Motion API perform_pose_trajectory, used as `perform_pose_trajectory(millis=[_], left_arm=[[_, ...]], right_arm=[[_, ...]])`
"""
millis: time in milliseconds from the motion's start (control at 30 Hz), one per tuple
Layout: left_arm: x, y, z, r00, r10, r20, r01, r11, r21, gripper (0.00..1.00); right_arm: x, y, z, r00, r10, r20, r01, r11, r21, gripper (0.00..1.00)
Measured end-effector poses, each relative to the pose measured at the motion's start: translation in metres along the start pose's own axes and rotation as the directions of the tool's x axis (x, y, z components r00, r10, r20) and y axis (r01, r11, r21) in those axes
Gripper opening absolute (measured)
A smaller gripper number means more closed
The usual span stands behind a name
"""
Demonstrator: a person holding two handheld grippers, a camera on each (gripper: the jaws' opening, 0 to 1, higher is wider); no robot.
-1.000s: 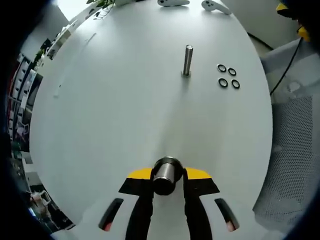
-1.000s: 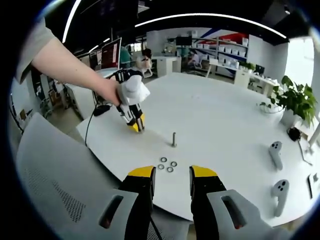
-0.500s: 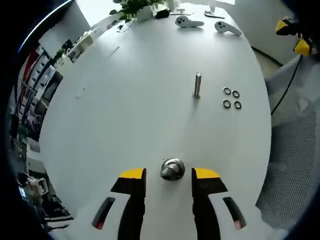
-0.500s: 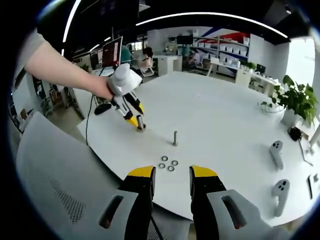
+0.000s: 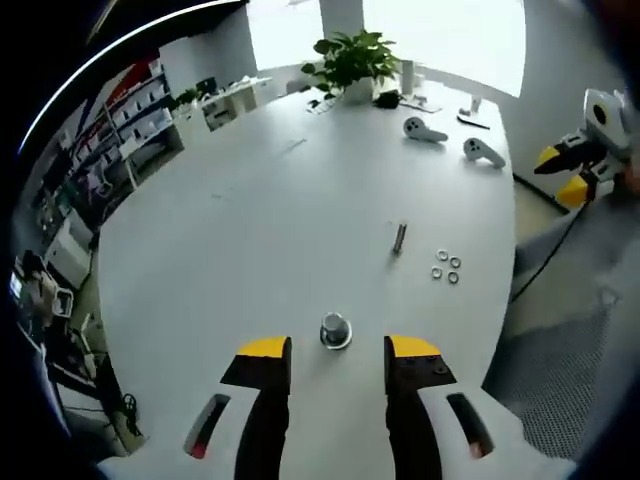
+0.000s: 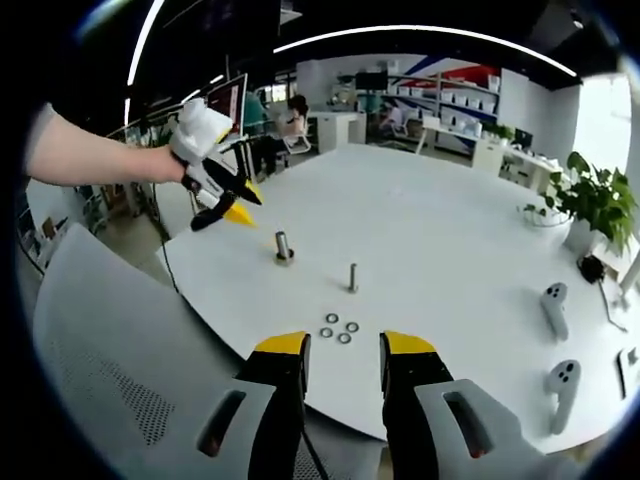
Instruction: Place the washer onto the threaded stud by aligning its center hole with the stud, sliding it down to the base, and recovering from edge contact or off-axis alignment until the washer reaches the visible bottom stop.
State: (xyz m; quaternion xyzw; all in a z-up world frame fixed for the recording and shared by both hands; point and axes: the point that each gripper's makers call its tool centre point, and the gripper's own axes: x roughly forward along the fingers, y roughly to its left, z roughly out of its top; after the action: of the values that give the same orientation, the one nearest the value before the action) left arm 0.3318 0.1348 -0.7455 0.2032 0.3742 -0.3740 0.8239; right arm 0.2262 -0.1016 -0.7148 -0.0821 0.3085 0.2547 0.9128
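In the right gripper view, at the upper left of the frame, our left gripper (image 6: 232,203) hangs in the air above the table edge, jaws apart and holding nothing. Just right of it and lower, a short metal cylinder (image 6: 284,247) stands upright on the white table (image 6: 450,230); it stands free, clear of the jaws, and we judge it has been set there as a second post. Right again, near the middle of the frame, the thin stud (image 6: 352,277) stands upright with nothing on it. Below it, four washers (image 6: 340,329) lie flat in a small cluster, near the stud but not touching it. They sit close to our right gripper (image 6: 342,362), at the bottom centre, whose jaws are spread with nothing between them. We reckon that cluster is laid out within easy reach of the stud, and no washer has been picked up yet.

In the left gripper view the cylinder (image 5: 334,330) sits just ahead of the spread jaws, with the stud (image 5: 399,238) and washers (image 5: 445,266) further up and to the right.

The round table is plain, smooth and white. Two white hand controllers (image 6: 554,345) lie at the lower right, a potted plant (image 6: 590,205) stands at the right edge, and an office with shelves and desks fills the background.
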Motion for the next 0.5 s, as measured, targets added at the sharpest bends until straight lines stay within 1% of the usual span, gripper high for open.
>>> perform_pose_trajectory(millis=[67,100,200,267,300,333,367,400,467,500], left_arm=[[-0.007,-0.003,0.002,1.000,0.006,0.022,-0.006,1.000,-0.003,0.35],[-0.011,-0.004,0.006,0.999,0.010,0.049,-0.009,1.000,-0.014,0.35],[-0.022,-0.010,0.013,0.994,0.021,0.103,-0.016,0.999,-0.050,0.36],[-0.031,-0.014,0.018,0.989,0.035,0.142,-0.023,0.996,-0.083,0.36],[-0.035,-0.016,0.020,0.984,0.047,0.173,-0.029,0.994,-0.106,0.35],[-0.037,-0.017,0.022,0.980,0.052,0.191,-0.028,0.992,-0.125,0.35],[-0.039,-0.019,0.019,0.982,0.050,0.180,-0.026,0.991,-0.129,0.34],[-0.040,-0.020,0.019,0.982,0.054,0.183,-0.027,0.989,-0.146,0.34],[-0.045,-0.024,0.023,0.973,0.064,0.220,-0.024,0.983,-0.180,0.35],[-0.046,-0.025,0.024,0.972,0.066,0.228,-0.024,0.983,-0.184,0.35]], right_arm=[[0.000,0.000,-0.001,1.000,0.001,-0.006,-0.001,1.000,-0.002,0.30],[0.001,0.000,-0.001,1.000,0.003,-0.008,-0.003,1.000,-0.004,0.30],[0.001,-0.001,-0.003,1.000,0.001,-0.014,-0.001,1.000,-0.004,0.30],[0.001,-0.002,-0.003,1.000,-0.003,-0.015,0.003,1.000,0.000,0.30],[0.001,-0.002,-0.003,1.000,-0.004,-0.016,0.004,1.000,0.000,0.30],[0.001,-0.002,-0.003,1.000,-0.003,-0.017,0.003,1.000,0.000,0.30],[0.001,-0.002,-0.004,1.000,-0.002,-0.020,0.002,1.000,0.000,0.30],[0.001,-0.002,-0.004,1.000,-0.003,-0.021,0.003,1.000,-0.001,0.30],[0.001,-0.002,-0.005,1.000,-0.003,-0.025,0.003,1.000,0.001,0.30],[0.002,-0.002,-0.007,1.000,-0.003,-0.031,0.003,1.000,0.001,0.30]])
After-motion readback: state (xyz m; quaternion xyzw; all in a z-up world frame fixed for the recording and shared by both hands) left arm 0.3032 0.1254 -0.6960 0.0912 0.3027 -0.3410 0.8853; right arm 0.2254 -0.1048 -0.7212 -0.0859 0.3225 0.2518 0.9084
